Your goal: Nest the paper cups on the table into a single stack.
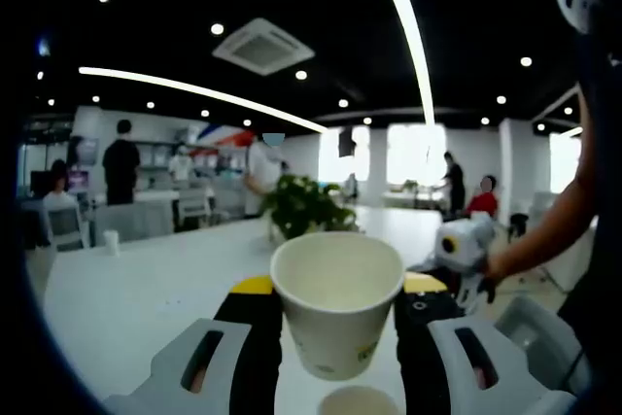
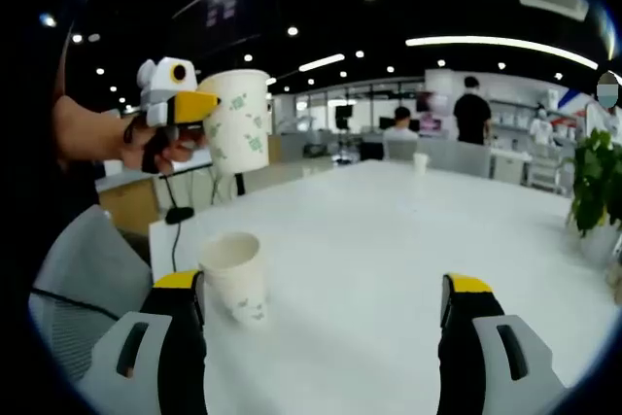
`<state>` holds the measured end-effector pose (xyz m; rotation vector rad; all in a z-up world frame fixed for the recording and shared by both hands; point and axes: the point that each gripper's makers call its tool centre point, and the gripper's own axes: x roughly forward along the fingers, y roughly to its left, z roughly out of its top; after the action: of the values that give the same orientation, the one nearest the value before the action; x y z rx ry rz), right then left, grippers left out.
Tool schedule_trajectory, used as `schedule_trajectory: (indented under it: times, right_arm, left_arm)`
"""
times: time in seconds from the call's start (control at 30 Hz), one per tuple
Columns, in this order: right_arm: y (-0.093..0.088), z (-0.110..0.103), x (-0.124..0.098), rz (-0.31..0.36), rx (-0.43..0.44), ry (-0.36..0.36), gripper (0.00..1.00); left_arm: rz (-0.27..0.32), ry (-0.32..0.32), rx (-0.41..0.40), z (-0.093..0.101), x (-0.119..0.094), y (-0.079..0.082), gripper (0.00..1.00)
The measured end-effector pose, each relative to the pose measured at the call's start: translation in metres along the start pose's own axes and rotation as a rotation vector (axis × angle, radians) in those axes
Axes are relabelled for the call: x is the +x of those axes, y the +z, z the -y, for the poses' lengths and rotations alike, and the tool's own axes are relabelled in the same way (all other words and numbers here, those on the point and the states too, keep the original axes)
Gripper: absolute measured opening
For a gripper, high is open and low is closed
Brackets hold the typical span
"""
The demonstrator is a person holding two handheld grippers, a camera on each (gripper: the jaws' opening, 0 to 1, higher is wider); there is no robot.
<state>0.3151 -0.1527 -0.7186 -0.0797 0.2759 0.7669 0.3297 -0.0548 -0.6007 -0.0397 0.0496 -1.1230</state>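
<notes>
One paper cup point(image 1: 336, 300) pinched upright in left tool point(image 1: 336, 323), raised for nesting; second cup point(image 2: 235, 276) standing on counter point(image 2: 389, 240) near spread right tool point(image 2: 326, 313).

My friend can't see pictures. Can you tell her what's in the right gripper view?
The left gripper holds a paper cup up in the air. Below it, another paper cup stands on the white table, beside the open right gripper.
</notes>
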Motion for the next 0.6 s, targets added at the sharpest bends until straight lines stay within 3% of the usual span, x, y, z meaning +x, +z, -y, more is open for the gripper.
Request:
schedule_trajectory:
  times: [0.6]
  right_arm:
    - [0.002, -0.008, 0.007, 0.010, -0.014, 0.026, 1.00]
  left_arm:
    - [-0.012, -0.024, -0.004, 0.023, -0.009, -0.007, 0.43]
